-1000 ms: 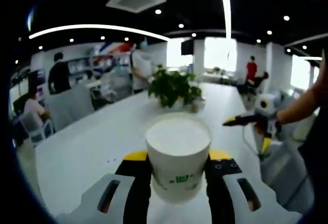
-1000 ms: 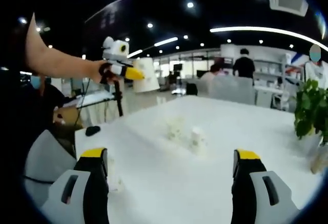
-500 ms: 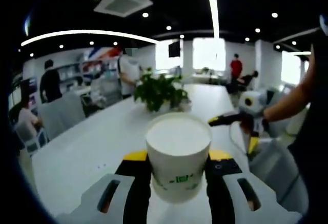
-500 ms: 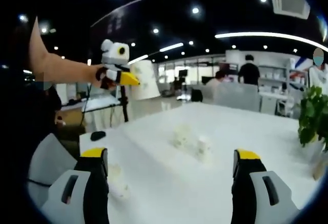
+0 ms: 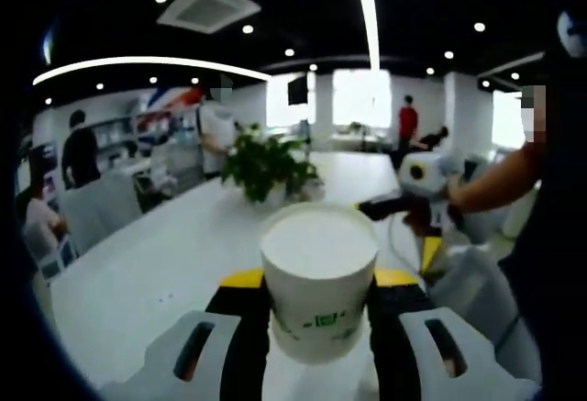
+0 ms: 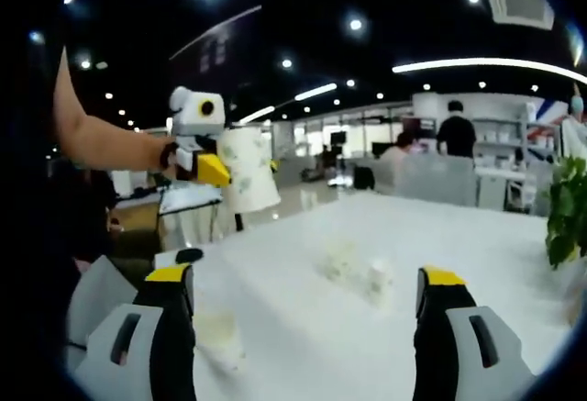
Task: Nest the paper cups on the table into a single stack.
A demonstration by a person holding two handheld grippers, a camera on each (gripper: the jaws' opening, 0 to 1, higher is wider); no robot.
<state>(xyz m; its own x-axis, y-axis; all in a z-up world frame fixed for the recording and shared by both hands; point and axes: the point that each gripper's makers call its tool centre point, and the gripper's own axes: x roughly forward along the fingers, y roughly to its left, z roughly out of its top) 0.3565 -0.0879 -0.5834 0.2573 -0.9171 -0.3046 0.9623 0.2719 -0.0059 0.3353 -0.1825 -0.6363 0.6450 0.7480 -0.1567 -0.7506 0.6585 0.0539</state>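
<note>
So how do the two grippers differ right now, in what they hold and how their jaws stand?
The left gripper has its jaws closed on a white paper cup, held up above the table; the right gripper carries nothing, its jaws spread wide apart with small cups ahead on the table. Both have black jaws with yellow tips.

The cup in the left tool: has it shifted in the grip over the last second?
No. The cup sits at the same place between the left tool's yellow-tipped jaws as before; the room behind has slid because the camera moved.
</note>
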